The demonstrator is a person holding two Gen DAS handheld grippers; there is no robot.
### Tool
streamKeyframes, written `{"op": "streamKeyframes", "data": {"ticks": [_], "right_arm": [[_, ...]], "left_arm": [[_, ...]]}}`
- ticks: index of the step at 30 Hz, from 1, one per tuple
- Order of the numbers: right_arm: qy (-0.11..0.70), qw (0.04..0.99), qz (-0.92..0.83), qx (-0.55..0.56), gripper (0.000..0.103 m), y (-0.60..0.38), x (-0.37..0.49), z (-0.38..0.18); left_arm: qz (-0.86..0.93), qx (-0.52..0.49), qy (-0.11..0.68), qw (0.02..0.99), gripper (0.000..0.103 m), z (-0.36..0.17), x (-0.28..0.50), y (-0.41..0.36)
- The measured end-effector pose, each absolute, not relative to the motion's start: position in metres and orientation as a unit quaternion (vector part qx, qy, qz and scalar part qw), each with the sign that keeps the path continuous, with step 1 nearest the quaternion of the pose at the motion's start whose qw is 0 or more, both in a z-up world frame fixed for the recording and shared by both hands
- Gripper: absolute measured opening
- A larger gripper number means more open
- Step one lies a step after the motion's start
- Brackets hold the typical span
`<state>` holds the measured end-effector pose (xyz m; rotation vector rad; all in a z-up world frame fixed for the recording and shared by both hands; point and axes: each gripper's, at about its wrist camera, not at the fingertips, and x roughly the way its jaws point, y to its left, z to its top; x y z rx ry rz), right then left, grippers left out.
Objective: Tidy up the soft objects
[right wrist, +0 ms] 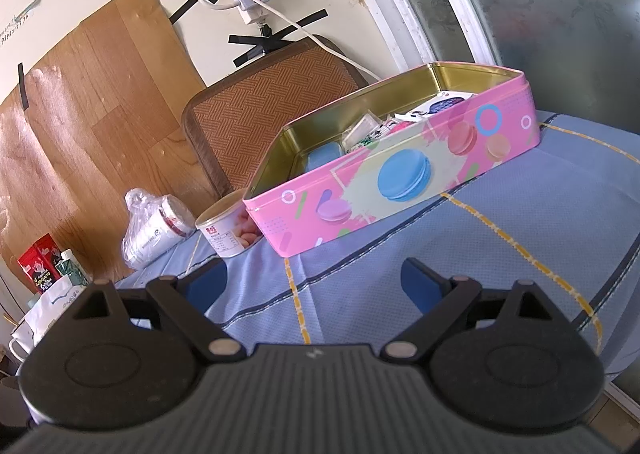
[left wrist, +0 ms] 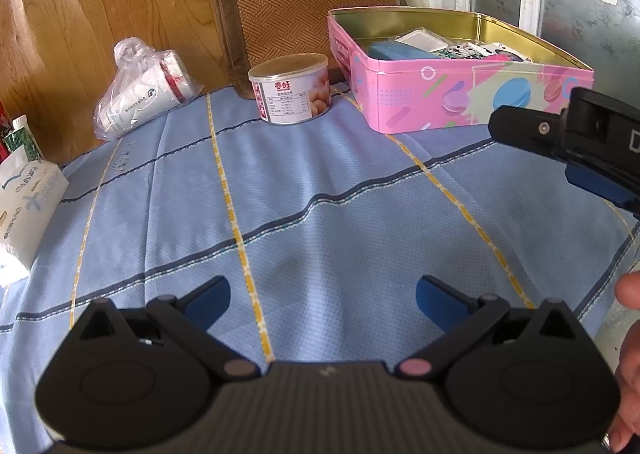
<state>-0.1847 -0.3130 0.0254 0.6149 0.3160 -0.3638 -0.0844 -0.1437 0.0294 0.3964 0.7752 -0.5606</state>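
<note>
A blue checked cloth (left wrist: 320,190) (right wrist: 500,238) covers the table, a little wrinkled across its middle. My left gripper (left wrist: 322,300) hangs open just above it with nothing between its blue fingers. My right gripper (right wrist: 314,284) is open too, empty, over the cloth's near part and facing the pink tin (right wrist: 400,182). In the left wrist view the right gripper's body (left wrist: 576,142) shows at the right edge, in front of the pink tin (left wrist: 460,94). The tin is open and holds a blue block (left wrist: 400,51), a clear case and small packets.
A round lidded tub (left wrist: 290,88) (right wrist: 230,232) stands left of the tin. A plastic bag with white cups (left wrist: 144,94) (right wrist: 154,234) lies further left. A white tissue pack (left wrist: 24,202) sits at the left edge. A woven cushion (left wrist: 308,2) leans on the wall. A hand (left wrist: 630,354) is at the right.
</note>
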Motion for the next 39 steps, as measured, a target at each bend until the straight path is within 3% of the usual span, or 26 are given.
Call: {"op": "streamKeyframes", "data": {"ticks": [39], "right_arm": [[0.157, 0.924, -0.180, 0.300, 0.096, -0.3105, -0.1831, 0.0242]], "left_arm": [[-0.271, 0.189, 0.373, 0.867, 0.103, 0.0263, -0.0833, -0.1426]]}}
